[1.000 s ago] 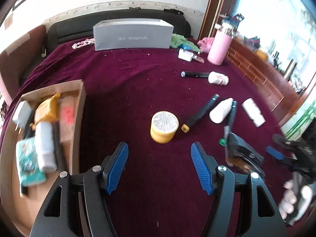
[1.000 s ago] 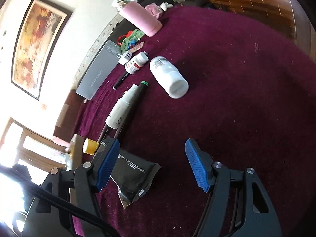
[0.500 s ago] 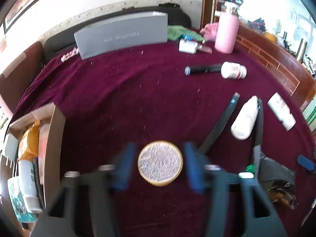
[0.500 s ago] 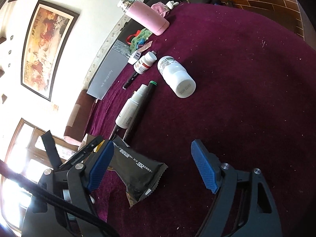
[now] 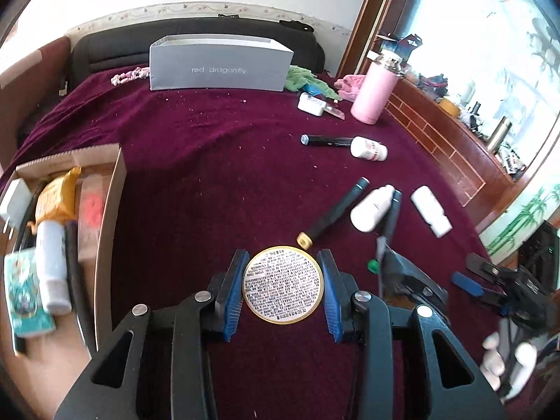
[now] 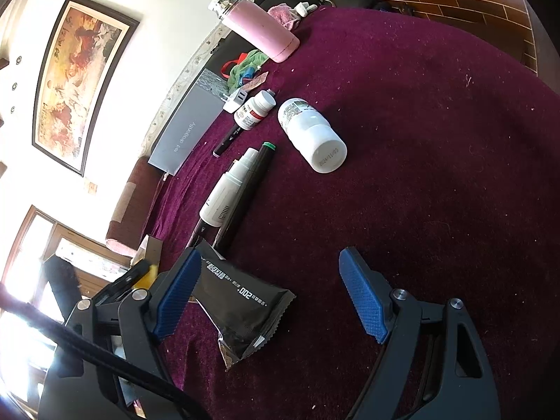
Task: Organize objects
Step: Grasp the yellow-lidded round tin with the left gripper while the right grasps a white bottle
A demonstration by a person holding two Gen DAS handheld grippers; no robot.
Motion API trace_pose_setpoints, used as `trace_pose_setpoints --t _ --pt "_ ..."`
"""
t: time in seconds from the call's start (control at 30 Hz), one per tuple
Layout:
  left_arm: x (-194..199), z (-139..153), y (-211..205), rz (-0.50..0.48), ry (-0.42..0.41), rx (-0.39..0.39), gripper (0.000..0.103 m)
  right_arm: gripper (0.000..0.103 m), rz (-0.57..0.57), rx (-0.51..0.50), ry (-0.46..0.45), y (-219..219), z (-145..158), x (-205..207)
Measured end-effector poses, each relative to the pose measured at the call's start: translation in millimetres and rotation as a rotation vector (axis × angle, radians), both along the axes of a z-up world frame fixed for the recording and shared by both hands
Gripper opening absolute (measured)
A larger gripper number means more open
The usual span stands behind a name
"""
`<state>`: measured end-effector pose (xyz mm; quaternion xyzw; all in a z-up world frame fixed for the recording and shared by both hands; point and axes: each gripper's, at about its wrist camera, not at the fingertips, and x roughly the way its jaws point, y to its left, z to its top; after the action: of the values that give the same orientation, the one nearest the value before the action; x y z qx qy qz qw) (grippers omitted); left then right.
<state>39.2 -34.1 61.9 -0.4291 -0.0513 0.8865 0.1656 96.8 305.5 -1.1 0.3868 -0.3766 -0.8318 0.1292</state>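
A round yellow tin (image 5: 282,280) with a printed lid sits on the maroon cloth, and my left gripper (image 5: 283,285) is shut on it, a blue pad pressing each side. My right gripper (image 6: 270,256) stands open over a black foil sachet (image 6: 241,304). The sachet lies flat by its left finger, and no pad presses it. In the left wrist view the right gripper (image 5: 472,278) and the sachet (image 5: 402,273) are just right of the tin. A cardboard box (image 5: 112,203) at the left holds several items.
Loose on the cloth: a white spray bottle (image 6: 227,192) beside a black marker (image 6: 245,192), a white pill bottle (image 6: 311,133), a smaller pill bottle (image 6: 253,110), another marker (image 5: 332,217). A pink flask (image 5: 374,94) and grey shoebox (image 5: 220,68) stand at the back.
My left gripper came forward over the yellow tin and closed its jaws onto it. The right gripper's jaws widened a little and now straddle more of the black sachet.
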Motion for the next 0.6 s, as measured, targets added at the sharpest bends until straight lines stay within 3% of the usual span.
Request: trace_pose_setpoints --t 0.2,0.27,0.4,0.5,0.53,0.6 --pt "24 -2 -9 -0.032 -0.013 -0.003 0.034 0.081 -0.009 0.067 -0.037 -5 8 0" --pt "29 -3 -13 -0.04 -0.022 0.01 0.034 0.081 -0.005 0.135 -0.001 -9 29 3" --pt "37 -3 -15 -0.051 -0.026 0.043 0.034 0.082 0.001 0.386 -0.001 -16 68 -20" --pt "42 0 -16 -0.06 -0.025 0.059 0.034 0.081 -0.008 0.547 -0.067 -19 65 -59" --pt "44 0 -16 -0.062 -0.025 0.06 0.034 0.079 -0.013 0.576 -0.085 -19 62 -67" --pt "46 0 -18 -0.065 -0.027 0.056 0.034 0.066 -0.003 0.609 -0.116 -21 55 -86"
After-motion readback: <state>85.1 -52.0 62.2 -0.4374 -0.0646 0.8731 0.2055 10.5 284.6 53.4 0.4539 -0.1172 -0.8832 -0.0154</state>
